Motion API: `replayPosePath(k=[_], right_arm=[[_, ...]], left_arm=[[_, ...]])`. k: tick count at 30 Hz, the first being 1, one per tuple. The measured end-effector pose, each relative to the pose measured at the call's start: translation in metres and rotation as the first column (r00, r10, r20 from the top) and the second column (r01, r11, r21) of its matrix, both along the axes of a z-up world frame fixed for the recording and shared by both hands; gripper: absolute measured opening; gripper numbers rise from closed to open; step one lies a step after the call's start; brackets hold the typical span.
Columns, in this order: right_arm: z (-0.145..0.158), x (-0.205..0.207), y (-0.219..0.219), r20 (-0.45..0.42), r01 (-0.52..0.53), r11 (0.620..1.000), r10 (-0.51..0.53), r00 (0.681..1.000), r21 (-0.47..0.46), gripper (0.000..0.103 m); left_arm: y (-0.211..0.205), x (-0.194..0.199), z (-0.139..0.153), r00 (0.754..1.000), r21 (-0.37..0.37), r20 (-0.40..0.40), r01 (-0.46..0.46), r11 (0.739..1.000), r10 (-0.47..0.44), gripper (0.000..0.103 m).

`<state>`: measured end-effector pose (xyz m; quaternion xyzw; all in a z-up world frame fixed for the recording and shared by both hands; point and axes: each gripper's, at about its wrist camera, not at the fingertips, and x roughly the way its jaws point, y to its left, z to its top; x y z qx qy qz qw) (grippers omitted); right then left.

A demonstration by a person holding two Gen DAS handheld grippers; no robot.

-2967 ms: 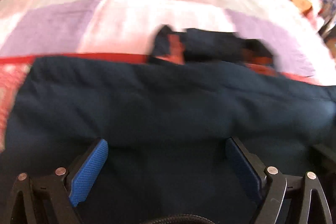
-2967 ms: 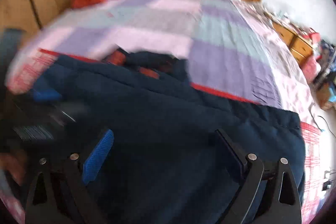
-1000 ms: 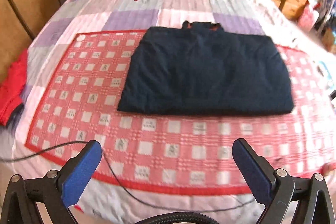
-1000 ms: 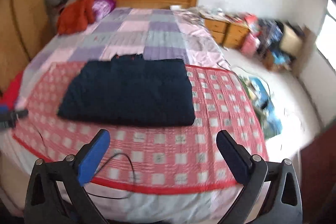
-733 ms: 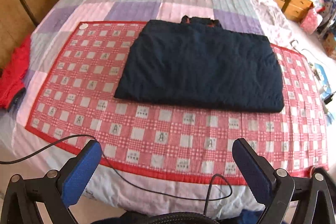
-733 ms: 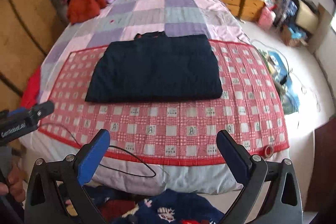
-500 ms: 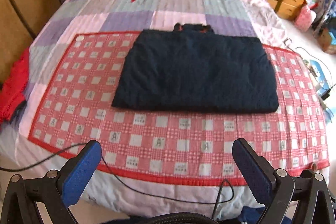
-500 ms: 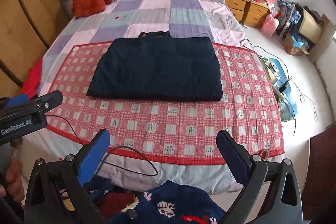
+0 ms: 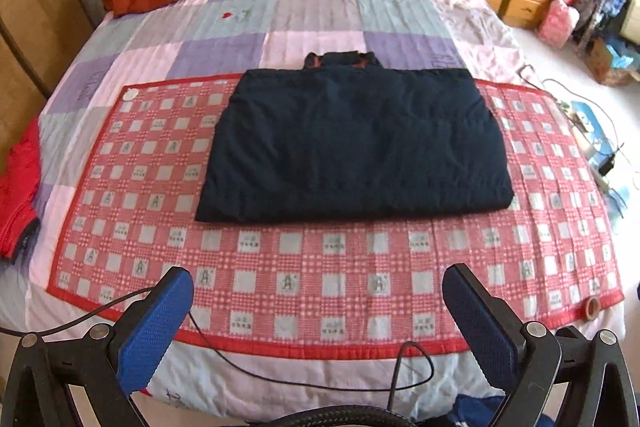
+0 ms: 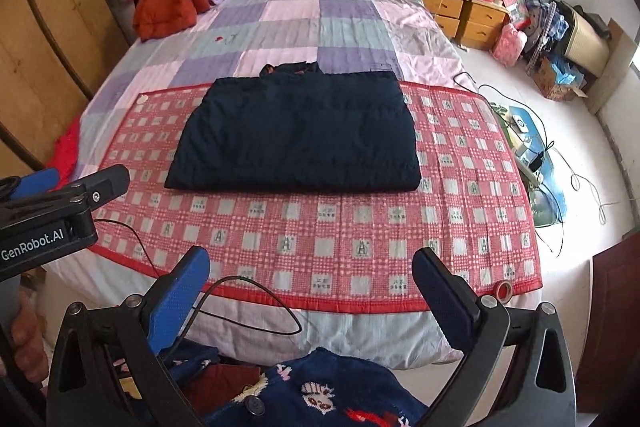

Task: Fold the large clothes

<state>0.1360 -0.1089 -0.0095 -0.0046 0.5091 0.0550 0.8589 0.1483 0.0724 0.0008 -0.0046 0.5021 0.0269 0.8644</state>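
A dark navy padded jacket (image 9: 352,143) (image 10: 296,135) lies folded into a flat rectangle on the red checked mat (image 9: 332,267) (image 10: 340,239), its collar pointing to the headboard. My left gripper (image 9: 318,281) hangs open over the bed's near edge, well short of the jacket, with nothing between its blue pads. My right gripper (image 10: 310,265) is open too, held back past the foot of the bed. The left gripper's body (image 10: 60,211) shows at the left edge of the right wrist view.
A black cable (image 9: 248,371) trails along the bed's near edge. An orange-red jacket (image 10: 168,3) lies by the headboard, a red garment (image 9: 16,187) at the left side. Knitted navy clothes (image 10: 312,391) pile below the right gripper. A tape roll (image 10: 503,290) sits on the mat's corner. Wardrobe left, cluttered floor right.
Both grippers have pulled back from the jacket, which filled the views three seconds ago; it now lies folded and untouched. Both stay open. Little shift over the last half second.
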Motion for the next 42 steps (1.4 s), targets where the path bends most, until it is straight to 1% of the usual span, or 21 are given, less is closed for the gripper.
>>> replayPosePath(k=[7, 12, 27, 42], right_arm=[[0.0014, 0.0006, 0.0008, 0.011, -0.002, 1.000, 0.002, 1.000, 0.001, 0.103], [0.0022, 0.0016, 0.0020, 0.009, -0.004, 1.000, 0.004, 1.000, 0.003, 0.103], [0.0048, 0.0013, 0.0016, 0.014, 0.002, 1.000, -0.002, 1.000, 0.001, 0.103], [0.0068, 0.0003, -0.0020, 0.020, 0.006, 1.000, -0.006, 1.000, 0.004, 0.103]], left_arm=[[-0.0030, 0.0015, 0.0027, 1.000, 0.004, 0.008, 0.011, 1.000, -0.011, 0.102], [-0.0054, 0.0029, 0.0014, 1.000, 0.002, -0.002, 0.018, 1.000, -0.018, 0.102], [-0.0064, 0.0044, 0.0031, 1.000, -0.014, -0.001, 0.030, 0.999, -0.030, 0.102], [-0.0066, -0.0047, 0.0047, 0.999, -0.025, 0.013, 0.045, 0.999, -0.044, 0.102]])
